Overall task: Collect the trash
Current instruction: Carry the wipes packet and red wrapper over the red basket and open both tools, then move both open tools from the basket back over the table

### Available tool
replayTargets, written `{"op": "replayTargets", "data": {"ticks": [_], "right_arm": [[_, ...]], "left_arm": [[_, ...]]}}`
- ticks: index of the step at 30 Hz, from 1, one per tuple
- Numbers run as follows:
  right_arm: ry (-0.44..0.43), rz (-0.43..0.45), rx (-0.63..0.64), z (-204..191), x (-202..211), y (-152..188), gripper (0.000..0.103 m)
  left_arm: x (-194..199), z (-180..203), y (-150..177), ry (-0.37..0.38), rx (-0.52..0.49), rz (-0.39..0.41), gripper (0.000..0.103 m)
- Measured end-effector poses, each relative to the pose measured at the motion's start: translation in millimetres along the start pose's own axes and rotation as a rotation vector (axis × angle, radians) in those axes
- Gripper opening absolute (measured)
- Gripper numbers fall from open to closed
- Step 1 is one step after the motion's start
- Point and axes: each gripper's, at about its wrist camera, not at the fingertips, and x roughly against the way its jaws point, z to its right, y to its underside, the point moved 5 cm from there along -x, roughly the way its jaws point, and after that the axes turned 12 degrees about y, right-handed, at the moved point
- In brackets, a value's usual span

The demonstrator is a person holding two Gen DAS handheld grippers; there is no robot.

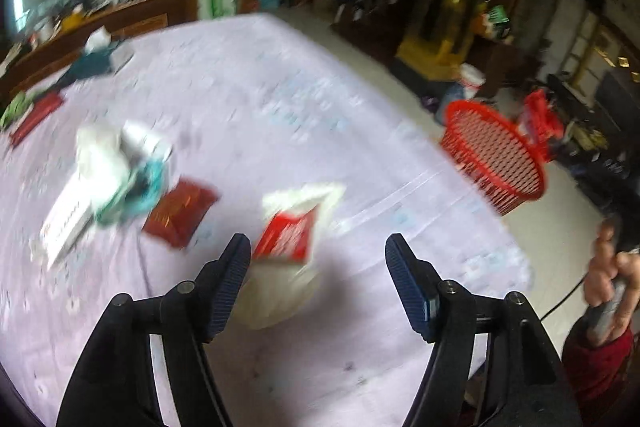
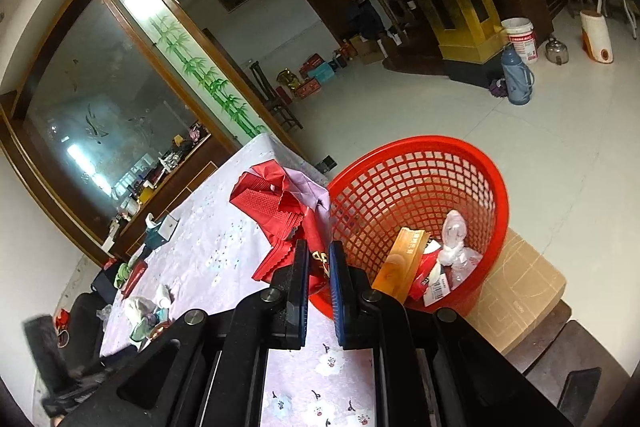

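Note:
In the blurred left wrist view my left gripper (image 1: 318,247) stands open above a white bag with a red packet (image 1: 286,237) lying on the lilac tablecloth (image 1: 248,99). A dark red wrapper (image 1: 178,213) and a heap of white and teal trash (image 1: 112,183) lie left of it. The red mesh basket (image 1: 494,155) stands past the table's right edge. In the right wrist view my right gripper (image 2: 319,247) is shut on a crumpled red bag (image 2: 280,215), held beside the rim of the red mesh basket (image 2: 424,183), which holds an orange box (image 2: 402,263) and plastic wrappers (image 2: 452,247).
The basket rests on a cardboard box (image 2: 520,291) beside the table. More clutter lies at the table's far end (image 1: 92,59). A person's hand (image 1: 610,267) with a red sleeve shows at the right. A thermos (image 2: 518,77) and bucket (image 2: 522,37) stand on the floor.

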Motion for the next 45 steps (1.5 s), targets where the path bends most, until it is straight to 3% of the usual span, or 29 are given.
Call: {"op": "replayTargets", "data": {"ticks": [4, 8, 11, 13, 16, 19, 25, 28, 29, 30, 32, 33, 39, 45], "right_arm": [[-0.017, -0.006, 0.007, -2.5, -0.8, 2.2, 0.01], [-0.021, 0.004, 0.015, -2.0, 5.0, 3.2, 0.01], [-0.019, 0.003, 0.011, 3.1, 5.0, 2.2, 0.01], [-0.012, 0.001, 0.005, 7.6, 2.9, 1.2, 0.01], [0.005, -0.004, -0.009, 17.0, -1.6, -0.5, 0.01], [0.028, -0.007, -0.023, 25.5, -6.3, -3.3, 0.01], [0.082, 0.002, -0.058, 41.6, -13.2, -17.5, 0.01], [0.112, 0.015, -0.079, 49.9, -15.0, -27.4, 0.011], [0.126, 0.016, -0.082, 52.4, -16.4, -30.9, 0.012], [0.141, 0.016, -0.085, 54.3, -17.7, -33.5, 0.012], [0.178, 0.02, -0.095, 62.2, -20.5, -39.1, 0.028], [0.185, 0.021, -0.101, 66.3, -20.8, -40.6, 0.044], [0.164, 0.022, -0.077, 65.7, -8.5, -31.7, 0.046], [0.079, -0.007, -0.003, 23.3, -3.2, -14.2, 0.046]], "left_arm": [[-17.2, -9.2, 10.9, -0.089, -0.013, -0.019, 0.069], [-45.2, -18.5, 11.1, -0.105, -0.013, -0.06, 0.068], [-58.7, -22.6, 14.2, -0.095, -0.005, -0.077, 0.043], [-57.2, -20.9, 12.5, -0.085, -0.007, -0.059, 0.042], [-49.4, -2.6, 4.9, -0.05, -0.036, -0.024, 0.041], [-42.7, 26.6, -12.5, 0.035, -0.063, 0.011, 0.041], [-61.1, 126.0, -57.7, 0.239, -0.16, 0.022, 0.042], [-79.5, 162.6, -71.3, 0.273, -0.197, 0.027, 0.042], [-90.8, 172.8, -77.7, 0.273, -0.195, 0.027, 0.044], [-99.4, 176.4, -81.7, 0.274, -0.179, 0.022, 0.055], [-110.0, 177.5, -85.0, 0.285, -0.146, 0.014, 0.064], [-112.5, 176.3, -84.9, 0.284, -0.136, 0.007, 0.063], [-91.5, 150.5, -63.6, 0.259, -0.121, 0.007, 0.064], [-47.0, 108.2, -38.8, 0.23, -0.072, 0.04, 0.064]]}}
